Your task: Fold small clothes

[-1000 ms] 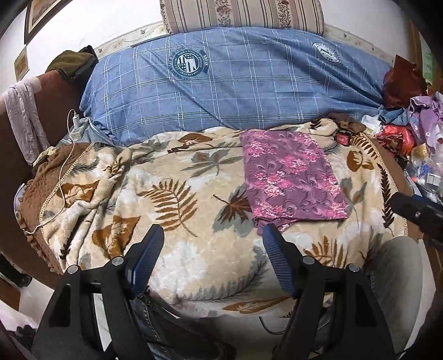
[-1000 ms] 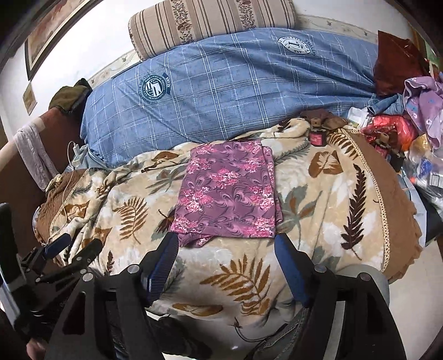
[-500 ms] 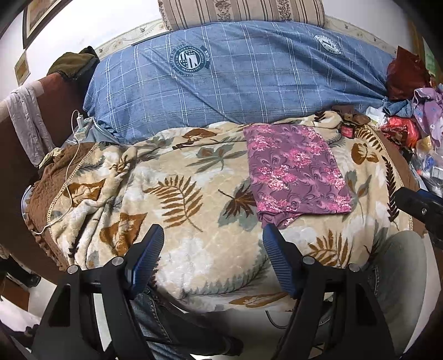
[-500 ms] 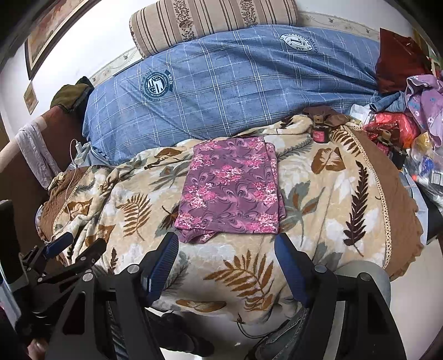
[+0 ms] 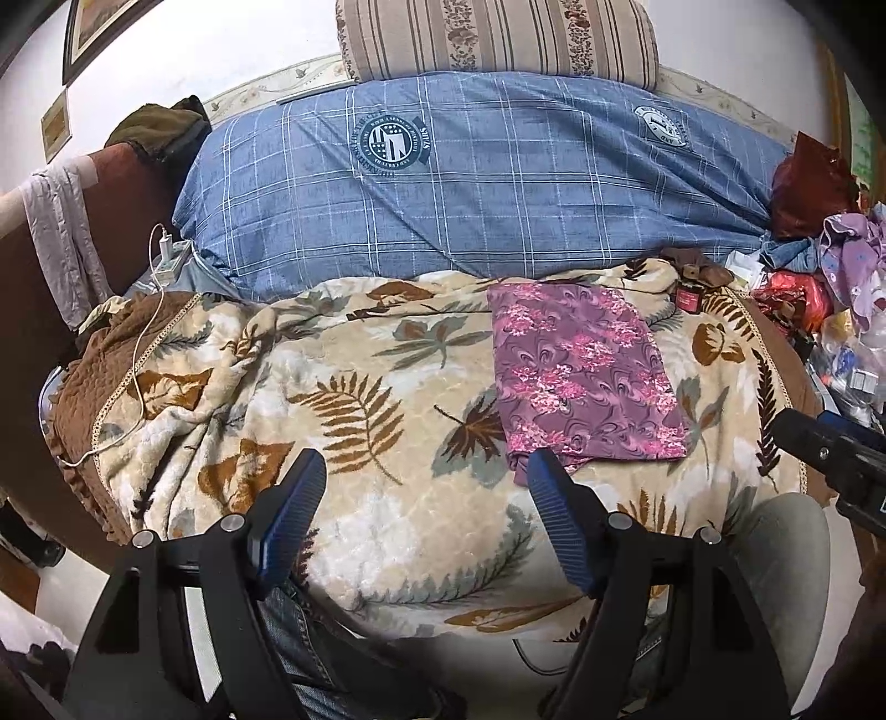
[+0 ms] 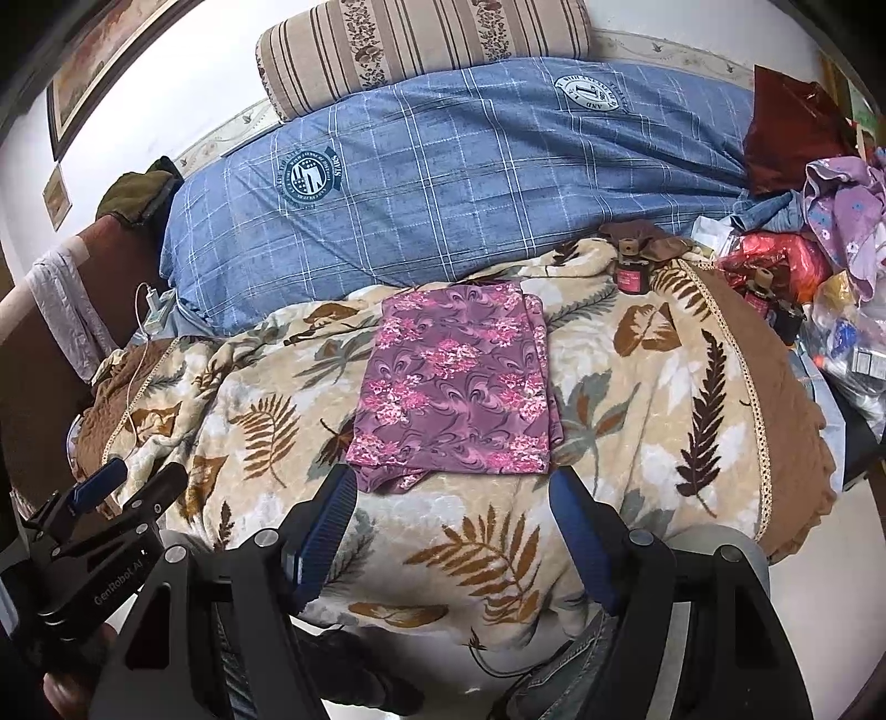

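A purple cloth with pink flowers [image 5: 587, 382] [image 6: 459, 390] lies folded flat in a rectangle on the leaf-patterned blanket [image 5: 354, 421] [image 6: 626, 387], a small flap sticking out at its near left corner. My left gripper [image 5: 426, 476] hovers open over the blanket's near edge, its right finger just short of that corner. The right gripper [image 6: 451, 493] hangs open right in front of the cloth's near edge, nothing between its blue pads. Neither touches the cloth. In the right wrist view the left gripper [image 6: 127, 484] also shows at the lower left.
A blue checked duvet [image 5: 476, 183] and a striped bolster [image 5: 498, 39] lie behind the blanket. A small dark red bottle [image 6: 631, 271] stands at the blanket's far right. Clothes and bags [image 6: 830, 232] are heaped on the right. A white charger cable [image 5: 149, 332] trails on the left. A person's jeans-clad knees [image 5: 293, 626] are below.
Both views have pulled back and slightly up from the bed, so the cloth sits a little farther off. Both grippers stay open and the cloth has not moved.
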Demonstrator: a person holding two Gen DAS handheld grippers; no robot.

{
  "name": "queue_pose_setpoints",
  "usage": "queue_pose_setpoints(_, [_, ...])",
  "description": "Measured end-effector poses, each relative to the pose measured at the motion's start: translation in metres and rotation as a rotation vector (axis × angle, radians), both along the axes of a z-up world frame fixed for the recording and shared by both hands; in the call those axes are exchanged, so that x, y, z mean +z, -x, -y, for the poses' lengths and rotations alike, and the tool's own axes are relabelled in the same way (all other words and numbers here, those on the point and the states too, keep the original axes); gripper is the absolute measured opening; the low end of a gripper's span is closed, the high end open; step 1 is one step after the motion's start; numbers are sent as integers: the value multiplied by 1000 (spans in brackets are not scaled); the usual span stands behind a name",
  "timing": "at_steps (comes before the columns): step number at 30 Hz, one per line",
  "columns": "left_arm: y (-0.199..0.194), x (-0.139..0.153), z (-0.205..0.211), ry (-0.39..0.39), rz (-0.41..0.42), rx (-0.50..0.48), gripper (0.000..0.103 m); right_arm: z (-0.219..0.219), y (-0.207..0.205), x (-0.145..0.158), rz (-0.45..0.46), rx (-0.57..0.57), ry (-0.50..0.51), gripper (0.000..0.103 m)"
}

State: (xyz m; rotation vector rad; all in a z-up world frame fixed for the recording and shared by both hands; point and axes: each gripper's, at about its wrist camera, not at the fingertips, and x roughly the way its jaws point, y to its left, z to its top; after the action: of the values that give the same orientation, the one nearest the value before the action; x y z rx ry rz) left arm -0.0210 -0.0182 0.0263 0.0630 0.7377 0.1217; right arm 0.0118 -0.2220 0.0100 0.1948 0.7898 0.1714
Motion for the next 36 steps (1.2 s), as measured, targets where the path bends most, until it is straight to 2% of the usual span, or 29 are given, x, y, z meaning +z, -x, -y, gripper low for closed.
queue_pose_setpoints(36, [3,-5,5,0,-18,0,76,-1,3,-3,-12,1,5,74])
